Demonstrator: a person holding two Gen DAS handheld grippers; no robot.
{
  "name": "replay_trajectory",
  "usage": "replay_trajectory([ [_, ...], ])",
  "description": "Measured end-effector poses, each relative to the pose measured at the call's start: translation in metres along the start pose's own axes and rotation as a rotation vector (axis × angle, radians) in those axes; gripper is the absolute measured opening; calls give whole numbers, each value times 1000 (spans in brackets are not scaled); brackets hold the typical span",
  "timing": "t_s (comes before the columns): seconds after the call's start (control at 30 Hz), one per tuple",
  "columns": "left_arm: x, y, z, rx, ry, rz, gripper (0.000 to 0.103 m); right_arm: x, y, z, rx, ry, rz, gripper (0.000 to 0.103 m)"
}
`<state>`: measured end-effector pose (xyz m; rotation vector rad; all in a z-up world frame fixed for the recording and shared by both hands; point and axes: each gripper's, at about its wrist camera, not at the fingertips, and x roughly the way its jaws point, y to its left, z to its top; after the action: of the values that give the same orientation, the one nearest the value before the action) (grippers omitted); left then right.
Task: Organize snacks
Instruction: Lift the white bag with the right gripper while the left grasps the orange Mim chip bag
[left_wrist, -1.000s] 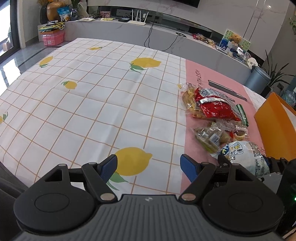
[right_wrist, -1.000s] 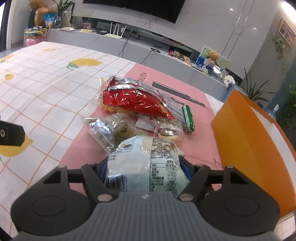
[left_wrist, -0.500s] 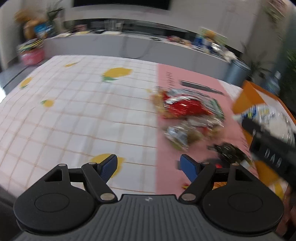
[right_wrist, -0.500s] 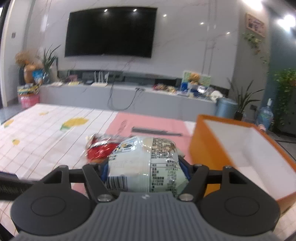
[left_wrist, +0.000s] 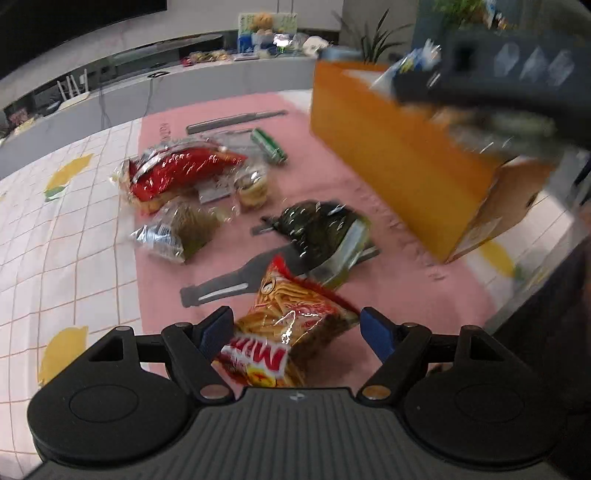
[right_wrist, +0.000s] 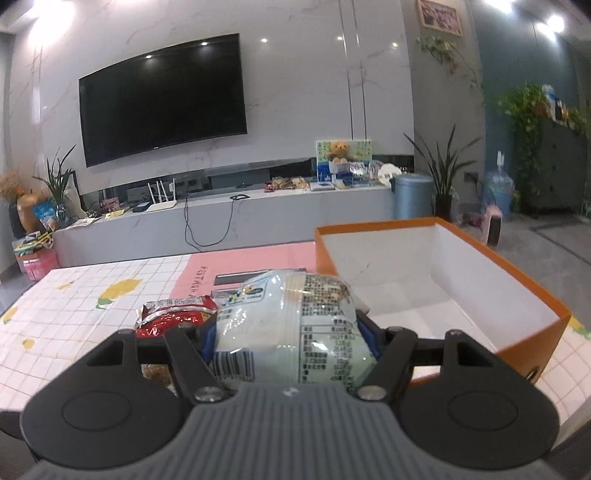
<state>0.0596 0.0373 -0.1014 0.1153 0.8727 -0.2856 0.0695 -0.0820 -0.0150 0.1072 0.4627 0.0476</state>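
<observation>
My right gripper (right_wrist: 290, 332) is shut on a pale green-white snack bag (right_wrist: 291, 325) and holds it in the air beside the open orange box (right_wrist: 517, 280), whose white inside shows nothing in it. My left gripper (left_wrist: 295, 328) is open, low over the pink mat, with a red-orange chip bag (left_wrist: 291, 325) lying between its blue fingertips. Beyond it lie a dark green packet (left_wrist: 321, 229), a clear bag of brown snacks (left_wrist: 184, 232), a red bag (left_wrist: 177, 170) and a green stick pack (left_wrist: 269, 146). The orange box (left_wrist: 406, 166) stands to their right, with the blurred right gripper above it.
The pink mat (left_wrist: 369, 288) lies on a checked lemon tablecloth (left_wrist: 66, 221). A grey flat tool (left_wrist: 221, 288) lies on the mat left of the chip bag and a long grey strip (left_wrist: 236, 119) at its far edge. A TV bench (right_wrist: 221, 221) stands behind the table.
My left gripper has swung right and down over the snack pile, onto the chip bag. My right gripper has lifted the pale bag off the mat and carried it toward the orange box.
</observation>
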Motion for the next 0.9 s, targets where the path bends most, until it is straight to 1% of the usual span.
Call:
replay_trajectory([
  [0.07,8,-5,-2,26,8,40,92,1,-4,1,13,13,-4,68],
  [0.17,23,-2,-5,34,42,59,92,6,-9,0,43,45,-13,68],
  [0.2,27,-2,-6,35,51,64,94,8,-11,0,53,55,-13,68],
  [0.23,27,1,-7,26,36,56,94,9,-14,-1,64,64,-13,68],
  [0.3,28,4,-7,6,35,34,94,10,-17,-1,75,73,-14,68],
  [0.33,29,6,-6,1,31,28,92,10,-17,-1,73,73,-15,68],
  [0.4,28,5,-9,27,-3,30,78,9,-16,-1,43,62,-19,68],
  [0.47,26,-1,-9,66,-25,46,72,6,-11,-2,4,38,-23,68],
  [0.53,26,-3,-8,64,-27,52,67,3,-9,-2,-18,21,-21,68],
  [0.57,25,-3,-8,55,-28,53,62,2,-8,-2,-24,14,-15,68],
  [0.67,22,0,-9,35,-37,56,58,-1,-6,-2,-34,-4,3,68],
  [0.8,17,8,-7,-17,-46,57,57,-4,-6,1,-27,-10,8,68],
  [0.9,7,12,-4,-50,-78,41,56,-8,-11,3,8,-15,38,68],
])
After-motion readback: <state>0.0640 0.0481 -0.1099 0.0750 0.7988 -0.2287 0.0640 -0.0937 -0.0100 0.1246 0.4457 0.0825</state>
